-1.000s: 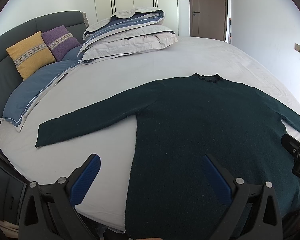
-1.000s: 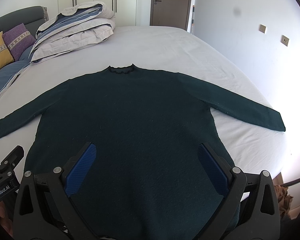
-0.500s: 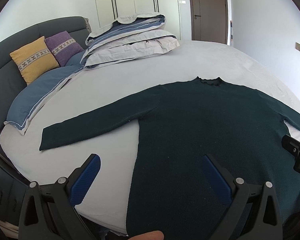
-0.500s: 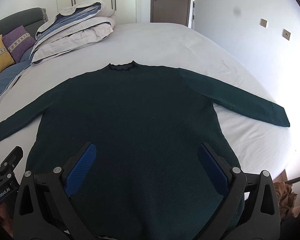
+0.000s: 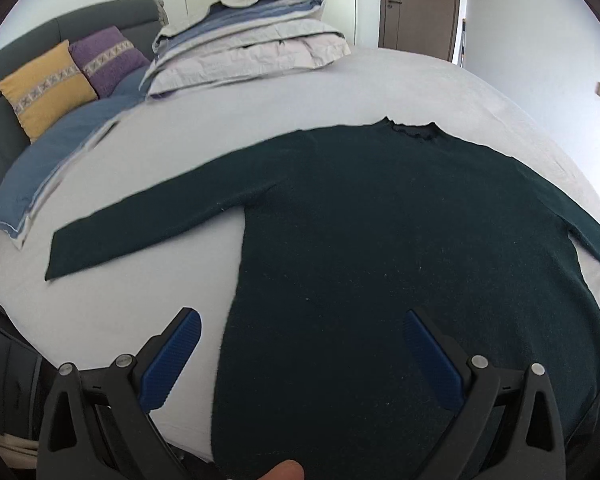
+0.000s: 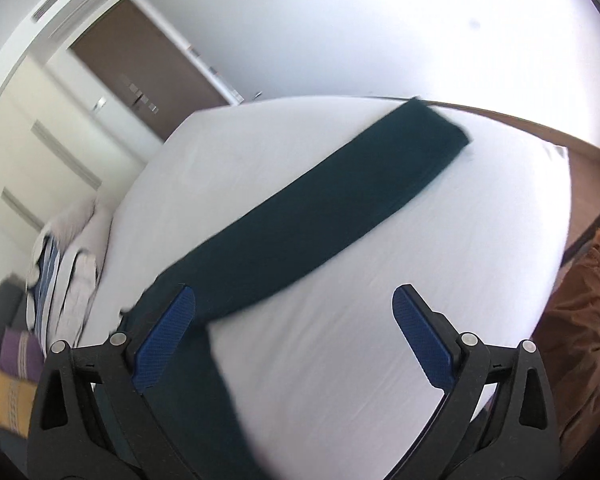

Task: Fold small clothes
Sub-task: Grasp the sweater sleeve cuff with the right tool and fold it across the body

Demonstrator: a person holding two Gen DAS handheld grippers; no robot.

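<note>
Basically one sweater [image 5: 400,232] on one bed [image 5: 148,304], w/ two grippers over it, both w/ fingers spread wide & holding nothing. Also 2 cushions by the headboard, one yellow [image 5: 44,88] & one purple [image 5: 108,58], plus one stack of folded bedding [image 5: 252,56] toward the bed's far edge. Vs half a sec ago: left gripper [image 5: 300,344] sits a bit further right & nearer, so the sweater's left side seam now runs between its blue pads instead of the bare sheet filling most of that gap; the other gripper no longer shows at the right edge of the left view. Right gripper [image 6: 294,320] has swung hard to the right & tilted, so its view went from the whole sweater front to mostly the right sleeve [image 6: 340,216], blurred, w/ the cuff near the bed's right edge. Sweater itself: dark green knit, small ruffled neck, lying flat face-up across the middle of the bed, hem toward the near edge, both sleeves stretched out sideways & slanting toward the near corners, not folded yet.
</note>
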